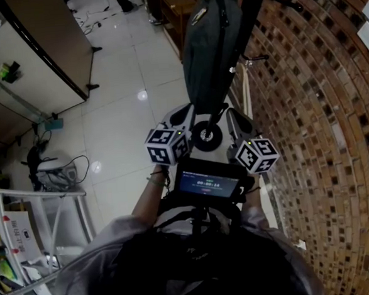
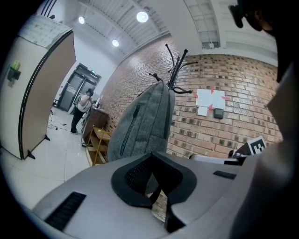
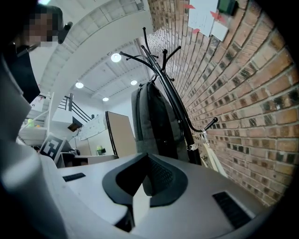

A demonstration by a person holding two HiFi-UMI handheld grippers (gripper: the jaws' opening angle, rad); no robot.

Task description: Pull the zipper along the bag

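A grey bag (image 1: 206, 47) is seen hanging upright from a black coat stand (image 3: 173, 98) set against a brick wall (image 1: 320, 103). In the head view it lies at 12 o'clock from the two tools, which are held side by side just below its lower end. A dark zipper (image 2: 130, 128) runs down the bag's side panel, as shown in the left gripper view, where the bag stands at 12 o'clock above the jaws.

The left gripper (image 2: 159, 191) is held with its jaws brought together at the tips. Nothing is gripped between them, and the bag is seen beyond them, apart from the pads. The right gripper (image 3: 140, 193) is likewise fully closed and empty. The bag and the stand are seen ahead of it at 12 o'clock and are not touched.

A lit screen (image 1: 209, 185) is carried at the person's chest, at 6 o'clock from the grippers. In the left gripper view a tall brown partition (image 2: 42, 88) stands at 9 o'clock. A wooden shelf (image 2: 100, 142) is placed beside the bag's lower edge, and a person (image 2: 83, 109) stands farther back.
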